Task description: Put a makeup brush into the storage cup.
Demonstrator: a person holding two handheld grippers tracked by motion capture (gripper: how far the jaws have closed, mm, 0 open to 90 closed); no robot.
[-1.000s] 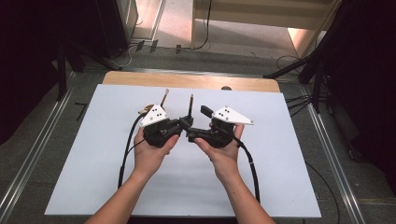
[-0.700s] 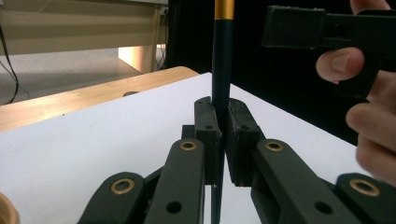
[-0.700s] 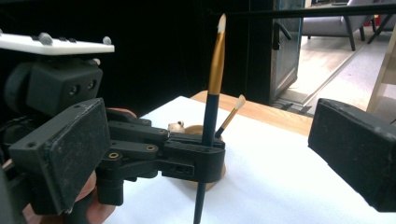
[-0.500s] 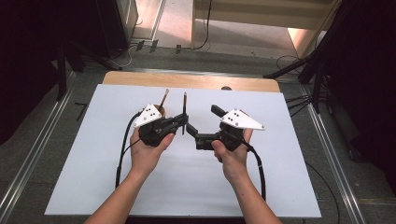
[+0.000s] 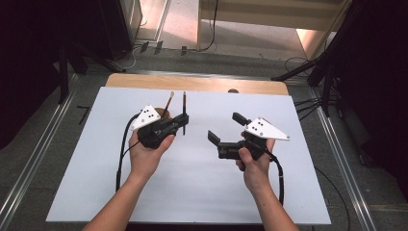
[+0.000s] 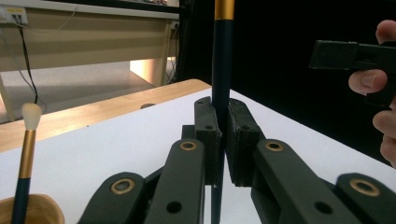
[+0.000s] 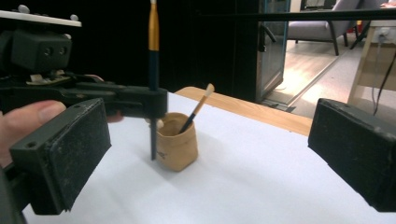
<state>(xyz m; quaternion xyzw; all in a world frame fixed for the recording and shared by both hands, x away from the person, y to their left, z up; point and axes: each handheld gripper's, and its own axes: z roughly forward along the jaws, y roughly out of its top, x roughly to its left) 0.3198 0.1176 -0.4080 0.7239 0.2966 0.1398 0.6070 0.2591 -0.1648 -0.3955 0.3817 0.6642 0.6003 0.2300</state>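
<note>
Above table (image 5: 72, 192) | left gripper (image 5: 184, 120) level, pinching upright brush (image 5: 184, 103) | right gripper (image 5: 226, 127) level, spread, empty

The upper end of the dark-handled brush (image 6: 222, 70) clamped in the left gripper (image 6: 223, 140) runs off the top edge in the left gripper view, its gold ferrule cut short; the right gripper view likewise crops its tip (image 7: 152, 28). Its lower end drops behind the jaws. The tan cup (image 6: 32, 212) at near left is sliced by the bottom edge. From above, the left gripper's plate hides most of the cup (image 5: 161, 113). The right gripper (image 7: 210, 154) shows its pads cropped at the frame's edges.
</note>
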